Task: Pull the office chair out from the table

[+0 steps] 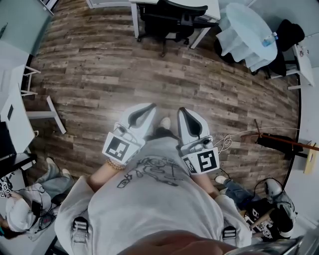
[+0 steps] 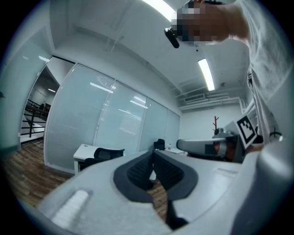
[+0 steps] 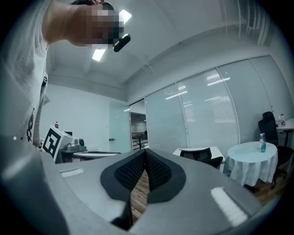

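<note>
Fingers [image 2: 138, 172] of my left gripper [image 1: 148, 107] lie pressed flat together with nothing between them, and the right gripper [image 1: 182, 110] just beside it is closed on nothing in the same way. I have both pointing level toward twelve o'clock, close in front of the body.

At twelve o'clock, well apart from both grippers, the office chair [image 1: 172, 17] stands tucked under the white table [image 1: 213, 6], its back toward me. I judge it fairly heavy but free-rolling on this wooden floor [image 1: 99, 74], since it appears to stand on a wheeled base. The backrest panel may give, so I would take the stiff top rim of the backrest, or an armrest, after opening the jaws. A round cloth-covered table [image 1: 246, 30] with a bottle [image 1: 269, 39] sits at two o'clock.

Only the head view shows the open floor I must cross and the chair's base. The left gripper view shows chair and table low at nine o'clock of the jaws. The right gripper view puts them at three o'clock, with the glass partition [image 3: 206, 114] behind
</note>
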